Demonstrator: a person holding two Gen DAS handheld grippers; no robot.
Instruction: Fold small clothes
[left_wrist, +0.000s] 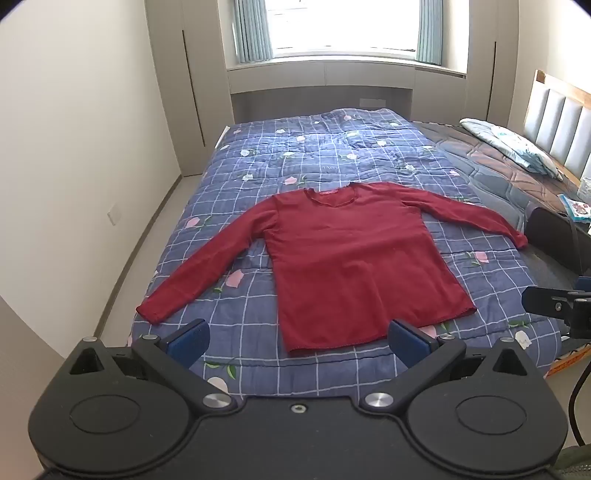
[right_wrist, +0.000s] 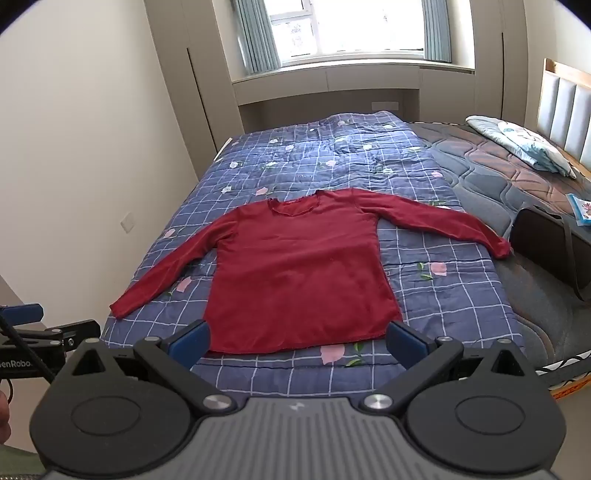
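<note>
1. On the bed, a red long-sleeved shirt (left_wrist: 354, 258) lies flat, front up. Neck points away toward the window (left_wrist: 343, 26), hem toward the cameras. Long axis of the body runs hem to neck, roughly along the line of sight; both sleeves are spread out and angled down toward the near edge.
2. Surface: blue checked quilt (left_wrist: 325, 147) with a flower print, covering the left part of the bed. Bare quilted mattress (left_wrist: 491, 162) shows to the right, with a pillow (left_wrist: 517, 144) near the padded headboard (left_wrist: 561, 122).
3. Room: white wall on the left, grey wardrobe doors (left_wrist: 184, 81) either side of the window, pale curtains (left_wrist: 251, 29).
4. Left gripper (left_wrist: 299, 341): jaws spread wide, nothing between them. Shirt hem sits just beyond the fingertips, in the gap as seen from the left wrist; no contact visible.
5. Right gripper (right_wrist: 297, 341): jaws likewise spread wide, empty. Hem appears between and just past the blue pads (right_wrist: 406, 341); not touching as far as I can tell.
6. Each gripper shows at the edge of the other's view.
</note>
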